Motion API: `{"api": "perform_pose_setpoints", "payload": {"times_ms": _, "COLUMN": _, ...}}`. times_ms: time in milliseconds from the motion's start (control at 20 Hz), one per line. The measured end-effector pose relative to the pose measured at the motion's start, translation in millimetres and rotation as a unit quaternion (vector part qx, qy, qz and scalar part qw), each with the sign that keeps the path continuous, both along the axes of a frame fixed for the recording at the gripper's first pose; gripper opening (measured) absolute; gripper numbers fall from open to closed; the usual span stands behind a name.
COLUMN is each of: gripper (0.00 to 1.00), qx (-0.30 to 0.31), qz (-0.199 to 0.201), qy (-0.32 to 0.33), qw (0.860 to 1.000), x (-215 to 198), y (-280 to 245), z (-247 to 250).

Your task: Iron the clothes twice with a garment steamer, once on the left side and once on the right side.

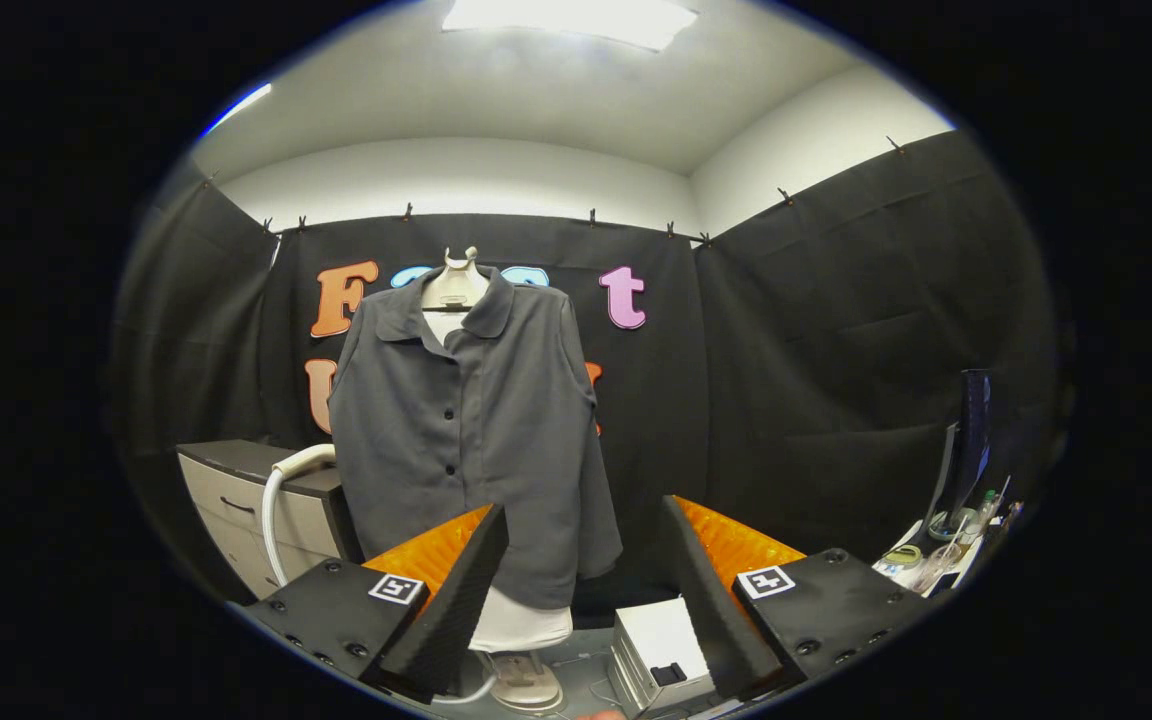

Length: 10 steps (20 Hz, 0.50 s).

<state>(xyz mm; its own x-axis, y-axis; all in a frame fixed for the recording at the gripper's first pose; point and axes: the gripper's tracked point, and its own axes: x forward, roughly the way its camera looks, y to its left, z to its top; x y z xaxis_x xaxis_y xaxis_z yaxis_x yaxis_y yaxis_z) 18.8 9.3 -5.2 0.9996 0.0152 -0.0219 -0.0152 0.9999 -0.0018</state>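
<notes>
- Looking at where we are: our gripper (576,590) has its jaws spread wide with nothing between them, so we're not holding the steamer yet.
- Steamer head (524,680) seems to sit low, just ahead of the fingers on the table (586,665), with a white hose (276,500) curving up past the drawer cabinet (236,500). Hard to make out much of it.
- What could bite us: grabbing the head off-centre and having it twist, or the hose tugging it sideways mid-stroke. The white box (656,655) right beside it could get bumped too.
- Shirt (476,440) hangs beyond the fingers on a white mannequin form (456,285), dark grey, buttoned, collar open, front mostly flat, hem loose over the pale base.
- Loose fabric will probably swing if we press too hard.
</notes>
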Motion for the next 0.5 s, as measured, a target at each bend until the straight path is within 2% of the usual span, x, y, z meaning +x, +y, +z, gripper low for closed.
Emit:
{"api": "perform_pose_setpoints", "payload": {"times_ms": 350, "gripper": 0.98, "qx": 0.005, "qz": 0.024, "qy": 0.0, "qw": 1.0, "x": 4.6, "y": 0.0, "z": -0.1}}
{"api": "perform_pose_setpoints", "payload": {"times_ms": 500, "gripper": 0.98, "qx": 0.009, "qz": 0.048, "qy": 0.004, "qw": 0.999, "x": 5.3, "y": 7.1, "z": 0.8}}
